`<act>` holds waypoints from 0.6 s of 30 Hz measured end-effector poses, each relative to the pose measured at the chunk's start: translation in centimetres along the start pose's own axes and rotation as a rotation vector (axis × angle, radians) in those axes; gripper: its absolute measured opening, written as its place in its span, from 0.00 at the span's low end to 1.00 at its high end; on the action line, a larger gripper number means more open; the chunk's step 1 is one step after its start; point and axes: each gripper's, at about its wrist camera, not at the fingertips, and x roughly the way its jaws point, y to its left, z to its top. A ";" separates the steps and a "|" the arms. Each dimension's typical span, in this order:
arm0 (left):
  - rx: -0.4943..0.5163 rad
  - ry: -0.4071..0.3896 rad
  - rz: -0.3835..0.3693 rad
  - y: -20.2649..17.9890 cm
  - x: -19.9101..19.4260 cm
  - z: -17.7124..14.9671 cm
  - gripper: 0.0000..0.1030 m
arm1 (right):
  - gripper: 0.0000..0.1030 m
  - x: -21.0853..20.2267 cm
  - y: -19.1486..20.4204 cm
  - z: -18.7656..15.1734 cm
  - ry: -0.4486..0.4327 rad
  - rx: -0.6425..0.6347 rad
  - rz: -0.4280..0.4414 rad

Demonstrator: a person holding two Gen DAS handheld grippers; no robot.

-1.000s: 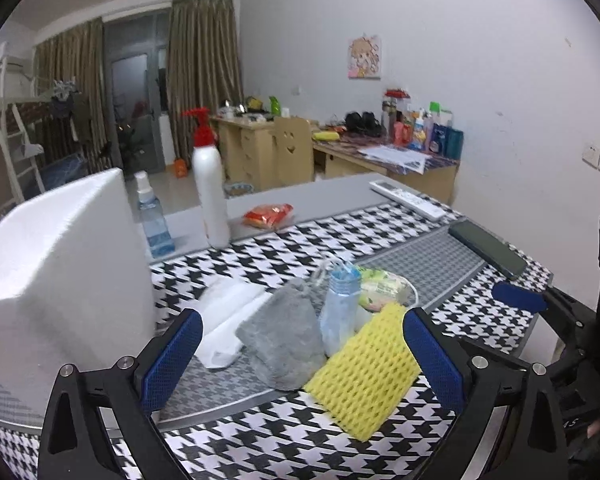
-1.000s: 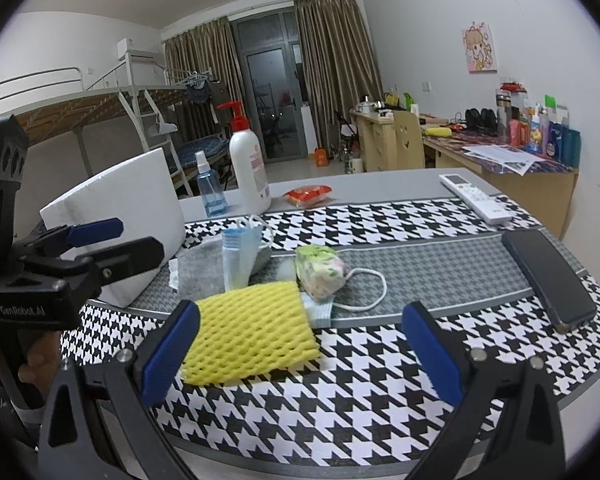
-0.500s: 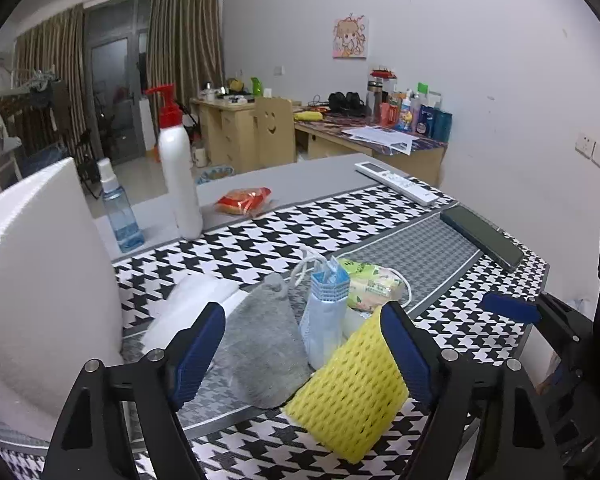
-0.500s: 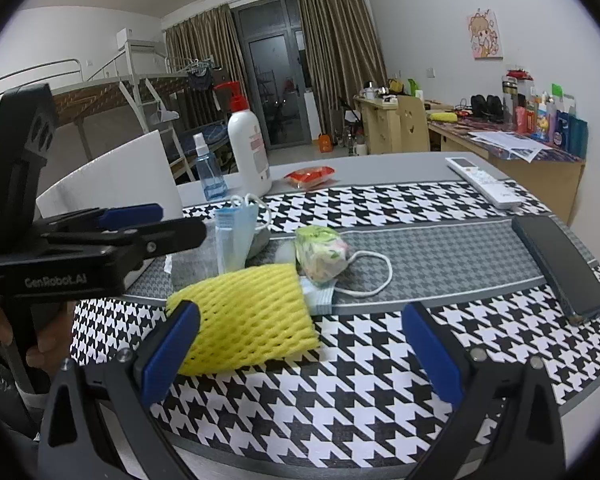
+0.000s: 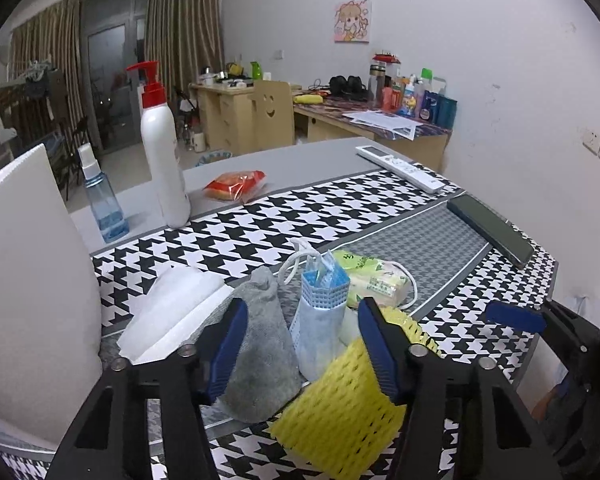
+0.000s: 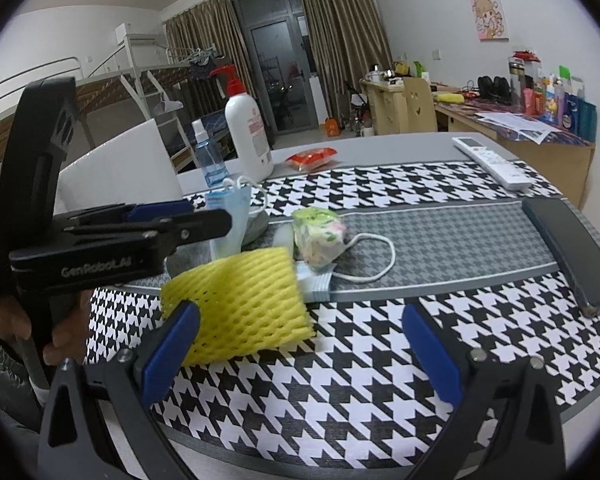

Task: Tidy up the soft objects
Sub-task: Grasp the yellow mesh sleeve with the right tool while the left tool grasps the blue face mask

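A pile of soft things lies on the houndstooth table runner (image 5: 260,232). It holds a grey cloth (image 5: 260,356), an upright blue face mask (image 5: 320,320), a yellow foam net (image 5: 340,416), a green tissue pack (image 5: 374,278) and a white foam sheet (image 5: 172,312). My left gripper (image 5: 300,348) is closing, with the grey cloth and the mask between its jaws; the pads are not clearly pressing on them. In the right wrist view the left gripper (image 6: 204,218) reaches in from the left over the yellow net (image 6: 236,300). My right gripper (image 6: 300,352) stands open just in front of the net and holds nothing.
A big white foam block (image 5: 28,280) stands at the left. Behind the pile are a pump bottle (image 5: 162,148), a blue spray bottle (image 5: 104,204) and a red snack packet (image 5: 236,186). A remote (image 5: 400,164) and a dark phone (image 5: 488,228) lie at the right.
My left gripper has come forward and down over the pile, and its jaws have narrowed around the grey cloth and mask. The right gripper has hardly moved.
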 end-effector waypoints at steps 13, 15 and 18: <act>-0.005 0.035 -0.040 0.0 1.4 0.2 0.27 | 0.91 1.6 0.5 0.4 0.092 -0.010 0.102; -0.004 0.037 -0.040 0.1 1.5 0.2 0.25 | 0.90 2.1 0.5 0.5 0.114 -0.006 0.118; -0.014 0.044 -0.038 0.4 1.7 0.1 0.19 | 0.85 2.6 0.6 0.6 0.144 -0.013 0.130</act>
